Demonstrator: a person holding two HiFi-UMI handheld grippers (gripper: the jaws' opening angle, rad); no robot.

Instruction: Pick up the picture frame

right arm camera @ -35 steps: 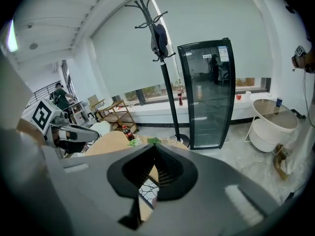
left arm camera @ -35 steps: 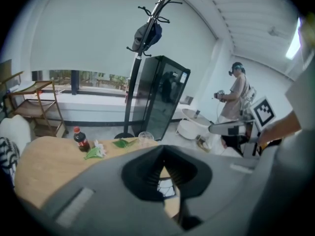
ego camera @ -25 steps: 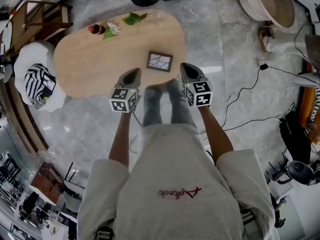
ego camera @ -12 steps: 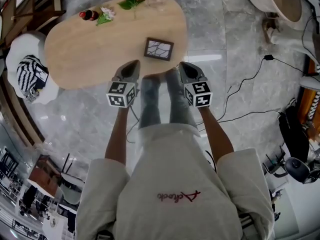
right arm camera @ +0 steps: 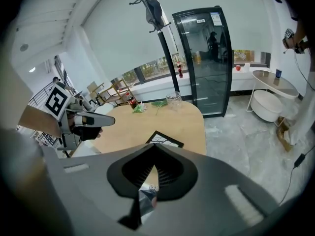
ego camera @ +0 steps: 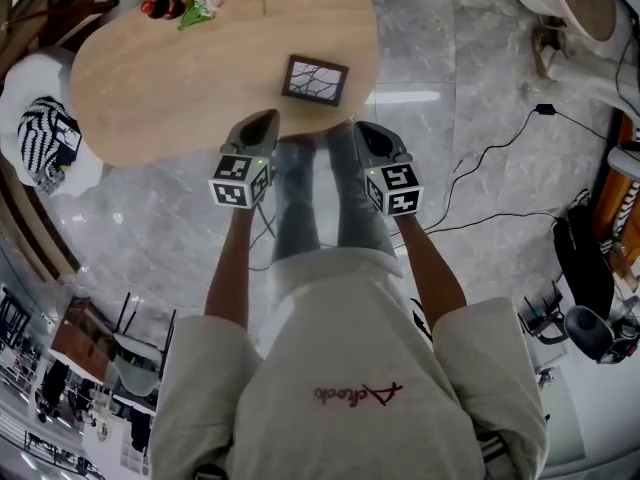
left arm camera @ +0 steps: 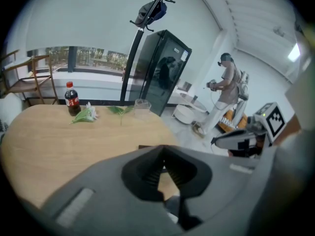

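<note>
Since a second ago, both hand-held tongs have been brought down toward the near edge of the light wooden oval table (ego camera: pixel 180 78), and the table is now seen larger and higher in the head view. No grasp has been made. This is judged to be the approach, with the picking up still to be done.

The left gripper (ego camera: pixel 265 120) is held with its grey jaws pressed together and nothing between them. The right gripper (ego camera: pixel 362 128) is likewise closed and empty. It is judged that at least one pair of jaws has to be spread before anything can be taken.

The small dark-framed rectangular picture frame with a pale, branch-like print (ego camera: pixel 316 80) is laid flat on the table, toward its near edge at the right-hand end. From that edge, the frame is found ahead of the two tongs and roughly between them, touched by neither. In the right gripper view it is seen just beyond the closed jaw tips. In the left gripper view only a dark sliver of it is shown above the jaws.
</note>
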